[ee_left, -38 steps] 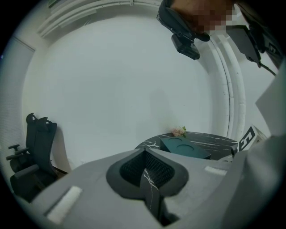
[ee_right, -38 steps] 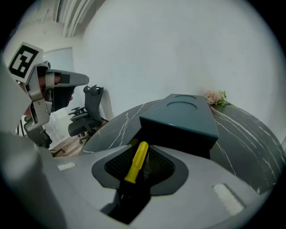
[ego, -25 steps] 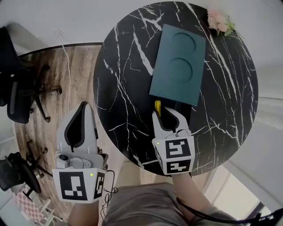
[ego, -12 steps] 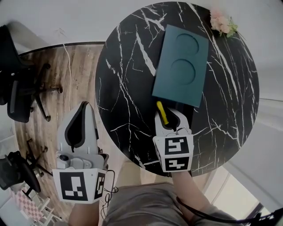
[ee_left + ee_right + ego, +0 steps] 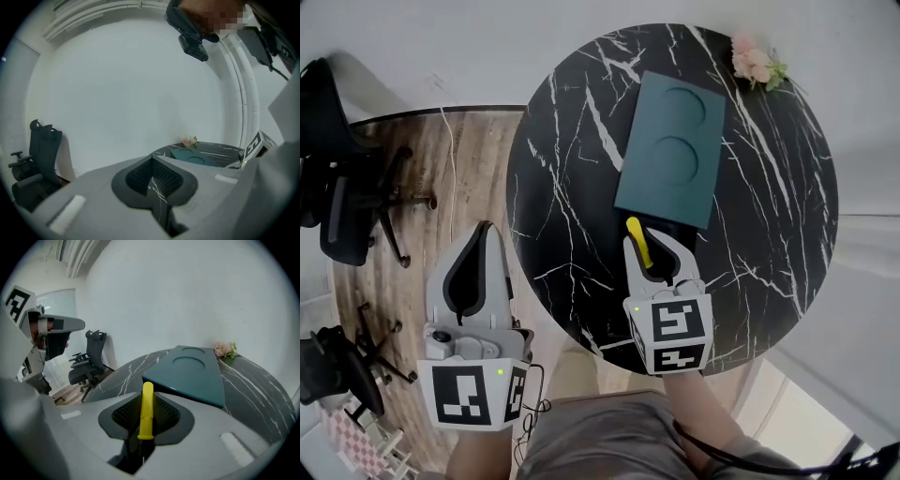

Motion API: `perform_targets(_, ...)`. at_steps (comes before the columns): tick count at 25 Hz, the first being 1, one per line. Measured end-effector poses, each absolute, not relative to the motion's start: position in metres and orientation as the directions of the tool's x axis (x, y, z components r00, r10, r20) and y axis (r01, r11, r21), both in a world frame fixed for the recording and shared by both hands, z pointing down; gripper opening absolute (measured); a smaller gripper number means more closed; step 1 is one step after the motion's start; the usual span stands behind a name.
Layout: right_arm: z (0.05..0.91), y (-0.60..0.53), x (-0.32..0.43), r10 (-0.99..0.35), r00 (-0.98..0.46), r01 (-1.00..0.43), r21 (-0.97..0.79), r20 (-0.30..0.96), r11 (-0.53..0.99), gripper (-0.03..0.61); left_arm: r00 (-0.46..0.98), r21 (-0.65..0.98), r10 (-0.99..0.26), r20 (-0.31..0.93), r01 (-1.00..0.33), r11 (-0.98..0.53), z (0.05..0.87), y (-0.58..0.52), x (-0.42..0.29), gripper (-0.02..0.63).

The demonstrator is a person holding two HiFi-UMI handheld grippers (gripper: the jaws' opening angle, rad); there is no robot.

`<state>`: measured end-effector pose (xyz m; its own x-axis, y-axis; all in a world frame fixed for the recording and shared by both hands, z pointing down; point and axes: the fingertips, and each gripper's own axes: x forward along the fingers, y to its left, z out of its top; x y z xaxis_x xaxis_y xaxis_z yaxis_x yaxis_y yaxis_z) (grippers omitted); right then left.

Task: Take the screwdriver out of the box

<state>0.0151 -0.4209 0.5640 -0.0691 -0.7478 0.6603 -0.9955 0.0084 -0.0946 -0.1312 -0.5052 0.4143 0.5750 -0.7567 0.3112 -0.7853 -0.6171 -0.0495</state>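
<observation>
The right gripper [image 5: 652, 247], jaws clamped on the yellow screwdriver [image 5: 637, 242], looks to be drawing it from the box [image 5: 670, 150] toward the surface's [image 5: 572, 216] near edge and next needs to lift it clear, while the left gripper [image 5: 483, 236] hangs off the left edge with jaws closed on nothing.

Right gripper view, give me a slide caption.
Right gripper shut on a yellow-handled screwdriver, teal box behind on the marble table.

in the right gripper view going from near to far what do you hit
yellow screwdriver → teal box → pink flowers at the far edge of the table
</observation>
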Motion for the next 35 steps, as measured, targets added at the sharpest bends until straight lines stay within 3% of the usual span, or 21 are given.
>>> perform_targets(10,0.456,-0.418,0.023,-0.879,-0.090,-0.995,-0.084,0.468,0.057,0.098,0.612,-0.089,-0.763,0.206,-0.765,-0.638,0.357,-0.468,-0.109,0.000)
perform_targets(22,0.277,-0.389,0.043,-0.988,-0.083,-0.996,0.019,0.128,0.086,0.098,0.661,-0.100,-0.750,0.042,-0.744,-0.661,0.277,-0.416,-0.070,0.000)
perform_targets(29,0.232,-0.349,0.086,-0.999,0.010,-0.996,0.087,0.049,-0.005,0.098,0.743,-0.135,-0.665,-0.073,-0.668,-0.732,0.243,-0.384,-0.018,0.000)
perform_targets(35,0.229,-0.307,0.141,-0.990,0.128,-0.986,0.115,0.054,-0.121,0.098,0.795,-0.135,-0.598,-0.096,-0.606,-0.784,0.235,-0.359,0.034,0.000)
